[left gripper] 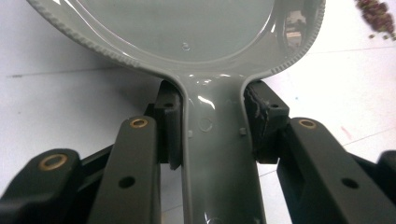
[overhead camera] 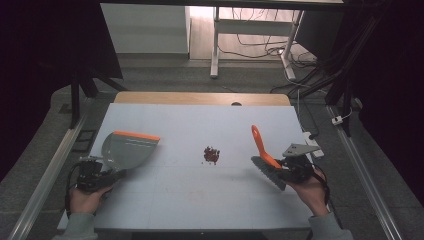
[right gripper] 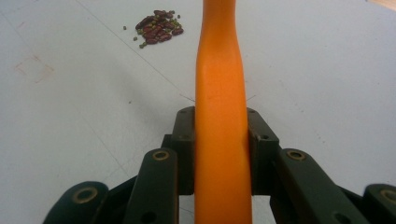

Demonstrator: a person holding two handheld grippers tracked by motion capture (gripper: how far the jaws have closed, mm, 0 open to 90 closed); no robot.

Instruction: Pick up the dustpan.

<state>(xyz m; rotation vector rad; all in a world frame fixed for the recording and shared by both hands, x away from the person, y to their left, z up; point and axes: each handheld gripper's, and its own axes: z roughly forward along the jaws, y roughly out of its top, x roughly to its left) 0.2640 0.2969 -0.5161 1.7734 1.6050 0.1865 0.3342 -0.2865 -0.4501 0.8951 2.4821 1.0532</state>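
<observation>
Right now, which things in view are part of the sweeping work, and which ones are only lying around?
Part of the work:
- grey dustpan, clamped by the left hand-held gripper
- orange-handled brush, clamped by the right hand-held gripper
- pile of beans

Only lying around:
- white power strip at the table's right edge
- cables on the floor behind

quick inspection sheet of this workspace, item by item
surface: pale grey table top, a wooden strip along its far edge.
job's things: grey dustpan with orange lip at left; orange-handled brush at right; small pile of red beans between them.
clutter: nothing seen.
grippers: left claw shut on the dustpan's handle; right claw shut on the brush's handle.
cables: a cable loops by each hand; more on the floor beyond.
surroundings: white desk legs and dark stands behind the table.
</observation>
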